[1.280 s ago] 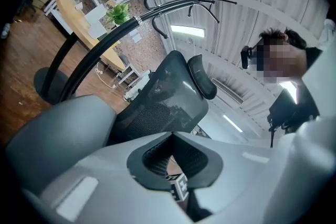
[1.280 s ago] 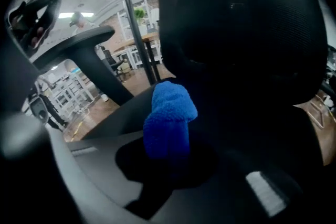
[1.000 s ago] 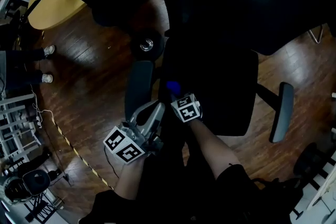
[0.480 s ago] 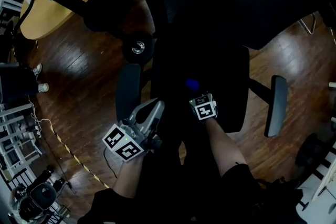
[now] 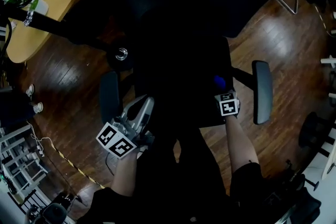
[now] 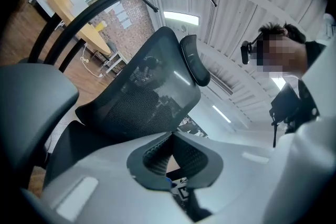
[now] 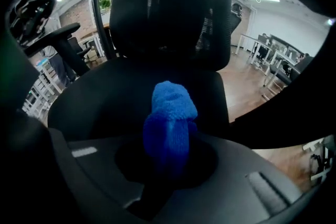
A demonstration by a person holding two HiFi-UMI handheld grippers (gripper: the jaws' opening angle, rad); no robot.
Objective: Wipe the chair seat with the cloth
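Note:
The black office chair seat (image 5: 178, 81) fills the middle of the head view, between its two grey armrests. My right gripper (image 5: 222, 91) is over the seat's front right part, shut on a bunched blue cloth (image 5: 219, 81). In the right gripper view the cloth (image 7: 170, 118) sticks out between the jaws toward the seat (image 7: 105, 97) and the backrest (image 7: 173, 8). My left gripper (image 5: 143, 108) is held at the seat's front left, beside the left armrest (image 5: 109, 96). In the left gripper view my left gripper (image 6: 170, 136) is shut with nothing in it, facing the mesh backrest (image 6: 142, 97).
The right armrest (image 5: 262, 92) lies just right of the cloth. A wooden table (image 5: 23, 34) stands at the upper left, over dark wood floor (image 5: 73, 86). A chair caster (image 5: 122, 53) shows behind the left armrest. The person holding the grippers (image 6: 299, 81) appears in the left gripper view.
My right gripper has carried the blue cloth across the seat from its front left to its front right. The left gripper has stayed near the left armrest, shut.

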